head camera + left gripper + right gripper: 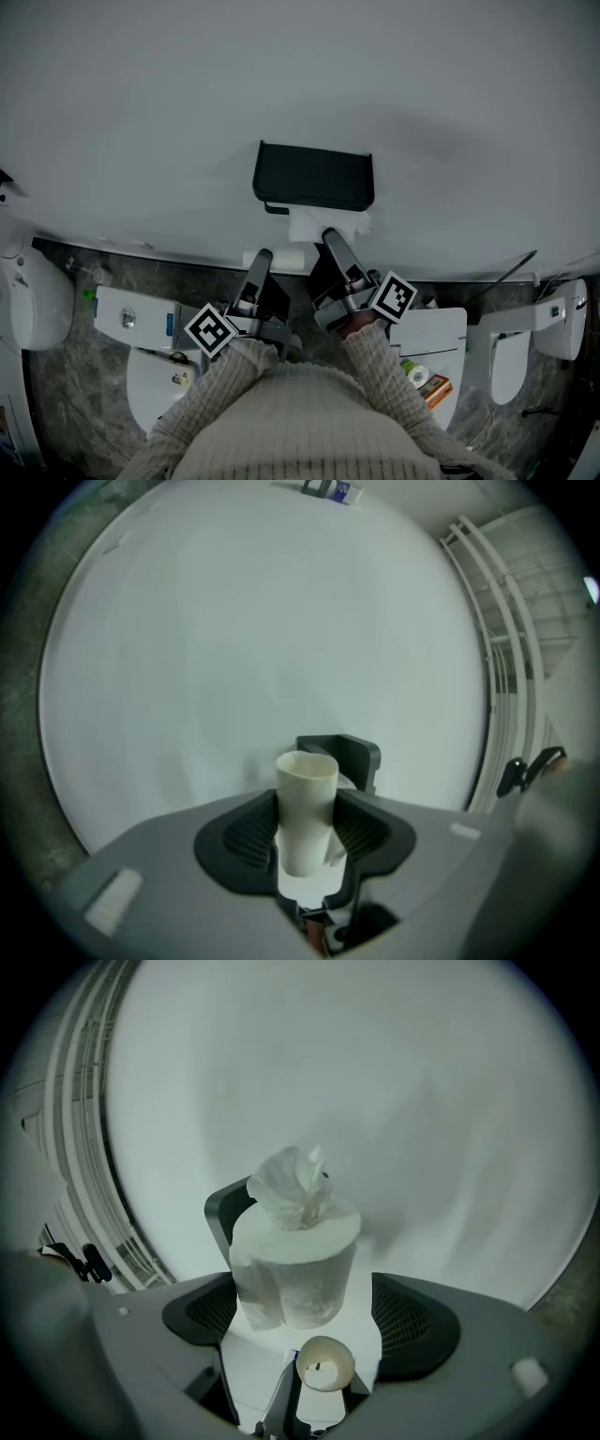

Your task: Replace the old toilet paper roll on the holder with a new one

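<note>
A black holder (314, 178) is fixed to the white wall. Just below its shelf sits a new white toilet paper roll (323, 225) with a crumpled loose end on top (298, 1185). My right gripper (332, 236) stands open around this roll (295, 1265); a clear gap shows at the right pad (408, 1321), and the left pad is close beside it. My left gripper (262, 255) is shut on the old bare cardboard tube (307, 813), which stands upright between its pads. The holder (345, 757) shows behind the tube.
White toilet cisterns stand below on the left (141, 319) and right (433, 333), with small items on the right one. More white fixtures flank them (33, 300) (555, 323). A white grab rail (506, 667) runs up the wall to the right of the holder.
</note>
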A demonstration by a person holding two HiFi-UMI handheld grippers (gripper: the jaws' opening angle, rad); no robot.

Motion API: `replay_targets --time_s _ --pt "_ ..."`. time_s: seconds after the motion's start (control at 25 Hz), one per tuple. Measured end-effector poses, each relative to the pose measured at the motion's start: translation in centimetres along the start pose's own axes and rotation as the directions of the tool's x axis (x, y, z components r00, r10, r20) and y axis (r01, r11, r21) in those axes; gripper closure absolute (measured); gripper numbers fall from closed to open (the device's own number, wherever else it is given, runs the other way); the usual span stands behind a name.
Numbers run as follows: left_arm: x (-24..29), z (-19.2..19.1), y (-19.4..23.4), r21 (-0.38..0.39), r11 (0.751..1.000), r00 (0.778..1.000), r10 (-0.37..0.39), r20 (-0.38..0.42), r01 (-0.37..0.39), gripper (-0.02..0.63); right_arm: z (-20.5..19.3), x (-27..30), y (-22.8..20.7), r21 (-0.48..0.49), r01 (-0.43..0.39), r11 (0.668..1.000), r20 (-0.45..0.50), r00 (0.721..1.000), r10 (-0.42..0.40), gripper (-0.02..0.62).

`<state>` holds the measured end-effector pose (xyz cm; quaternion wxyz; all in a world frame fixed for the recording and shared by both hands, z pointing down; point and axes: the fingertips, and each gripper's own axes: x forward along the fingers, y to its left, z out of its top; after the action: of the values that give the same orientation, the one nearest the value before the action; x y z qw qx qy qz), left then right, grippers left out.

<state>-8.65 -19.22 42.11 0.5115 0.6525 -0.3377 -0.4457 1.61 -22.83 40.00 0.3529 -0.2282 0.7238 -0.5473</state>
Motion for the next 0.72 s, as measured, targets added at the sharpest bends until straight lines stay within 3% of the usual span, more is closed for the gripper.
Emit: replay_targets --time_s 0.24,0.36,0.44,0.6,0.72 --pt "-0.9 -1.2 0.3 -0.021 1.0 0.999 0.013 -0.037 -0.014 0.437 -1.3 -2.6 0.3 -0.023 0.01 1.0 -0.007 1.0 -0.01 0.172" --pt "-1.2 -2.0 0.5 -0.025 0.999 0.998 0.023 -0.057 -0.024 0.437 -2.0 -3.7 0.8 -0.055 -0.001 0.998 -0.027 1.0 0.0 0.219" --pt "-1.3 -2.5 0.6 -0.031 0.999 0.997 0.029 -0.069 -0.031 0.437 -2.0 -4.5 1.5 -0.058 -0.028 0.998 -0.017 0.999 0.027 0.277" --pt "-1.6 -3.3 0.7 -0.046 0.998 0.996 0.032 -0.085 -0.036 0.437 -1.7 -6.3 3.3 -0.08 -0.123 0.989 0.036 0.991 0.127 0.46" --pt "-2.0 -3.5 0.6 -0.048 0.998 0.996 0.033 -0.088 -0.038 0.437 -1.7 -7.4 3.7 -0.094 -0.144 0.985 0.064 0.987 0.151 0.523"
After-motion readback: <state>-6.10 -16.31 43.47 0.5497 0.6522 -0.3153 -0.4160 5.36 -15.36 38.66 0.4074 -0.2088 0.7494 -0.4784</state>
